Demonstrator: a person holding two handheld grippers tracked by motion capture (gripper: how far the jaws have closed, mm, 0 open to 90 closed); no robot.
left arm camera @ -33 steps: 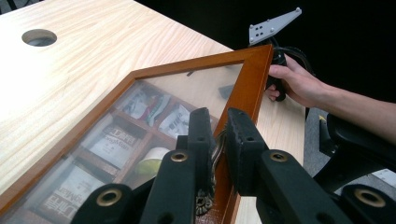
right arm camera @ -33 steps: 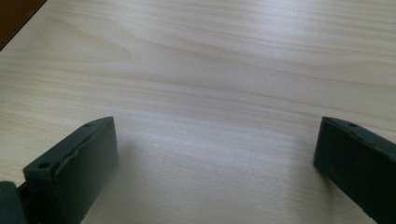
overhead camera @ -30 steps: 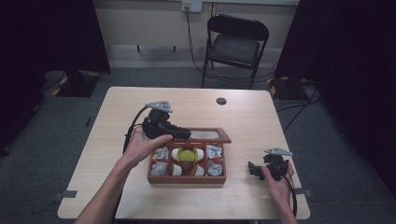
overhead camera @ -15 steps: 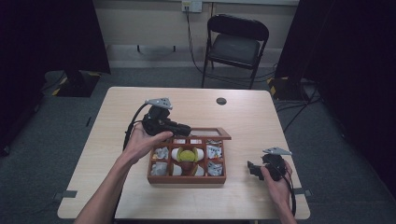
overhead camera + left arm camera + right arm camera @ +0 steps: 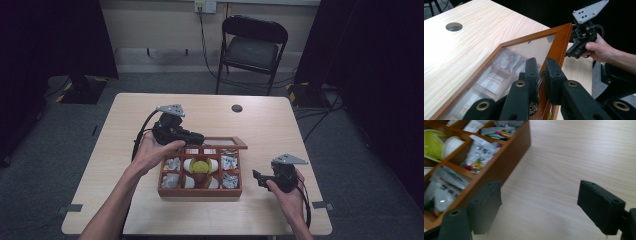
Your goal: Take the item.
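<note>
the left gripper (image 5: 192, 136) is clamped on the frame of the glass lid (image 5: 524, 52), holding it tilted up over the far edge of the box (image 5: 200, 192) at mid-table (image 5: 125, 120). the right gripper (image 5: 260, 178), jaws apart with nothing between them and just closing, hangs right of the box, near packets (image 5: 477, 157).

- Wooden box (image 5: 200, 191): reddish-brown, divided into compartments holding sachets and a yellow-green item; rests near the front edge of the surface, at mid-width.
- Glass-panelled lid (image 5: 506, 60): wood-framed, raised open, tilted along the box's far side.
</note>
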